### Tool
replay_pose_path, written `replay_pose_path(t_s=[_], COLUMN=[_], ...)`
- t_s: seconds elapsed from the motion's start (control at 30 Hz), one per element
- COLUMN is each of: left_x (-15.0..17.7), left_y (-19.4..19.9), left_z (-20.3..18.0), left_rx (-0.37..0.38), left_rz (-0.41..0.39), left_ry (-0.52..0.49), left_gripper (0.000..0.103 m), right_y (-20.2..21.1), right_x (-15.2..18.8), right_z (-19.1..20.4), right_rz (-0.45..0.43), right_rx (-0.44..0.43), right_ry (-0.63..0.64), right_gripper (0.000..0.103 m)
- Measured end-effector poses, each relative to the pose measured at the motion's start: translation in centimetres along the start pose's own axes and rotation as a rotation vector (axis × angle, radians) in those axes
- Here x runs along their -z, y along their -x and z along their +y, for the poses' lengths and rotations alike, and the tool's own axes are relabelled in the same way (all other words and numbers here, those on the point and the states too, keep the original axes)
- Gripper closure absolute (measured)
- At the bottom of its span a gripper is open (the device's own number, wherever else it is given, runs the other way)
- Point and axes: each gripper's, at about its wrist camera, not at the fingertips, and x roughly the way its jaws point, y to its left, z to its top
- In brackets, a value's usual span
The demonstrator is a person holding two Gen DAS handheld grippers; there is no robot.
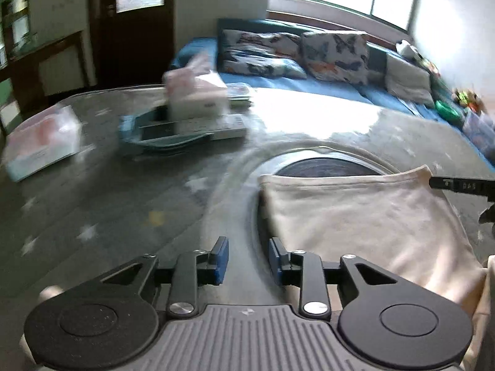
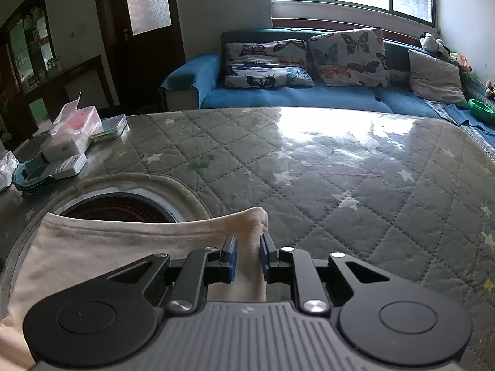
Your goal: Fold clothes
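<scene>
A cream garment (image 1: 355, 216) lies on the quilted grey table cover, folded over, its hemmed edge across the round opening in the table. My left gripper (image 1: 249, 259) is open and empty just left of the garment's left edge. My right gripper (image 2: 247, 258) has the garment's right corner (image 2: 247, 225) between its blue pads, with the jaws narrowly apart around the cloth. The rest of the garment (image 2: 92, 253) spreads to the left in the right wrist view. The tip of the right gripper (image 1: 461, 185) shows at the garment's far right corner in the left wrist view.
A round dark opening (image 2: 123, 207) sits in the table under the garment. Boxes and a tissue pack (image 2: 71, 136) stand at the table's far left, blurred in the left wrist view (image 1: 191, 99). A blue sofa (image 2: 294, 92) with cushions is behind the table.
</scene>
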Motion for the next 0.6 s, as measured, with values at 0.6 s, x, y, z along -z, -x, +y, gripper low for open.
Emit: replay_pose_path(t_s=[0.6], left_x=[-1.6], left_y=[-4.6], left_z=[-3.3], left_rx=[0.012], left_rz=[0.006], left_ry=[-0.114], left_gripper=[0.092], right_y=[0.1], right_x=[0.2], right_z=[-0.8], right_rz=[0.010], right_rx=[-0.036], right_ry=[-0.004], right_gripper=[0.088])
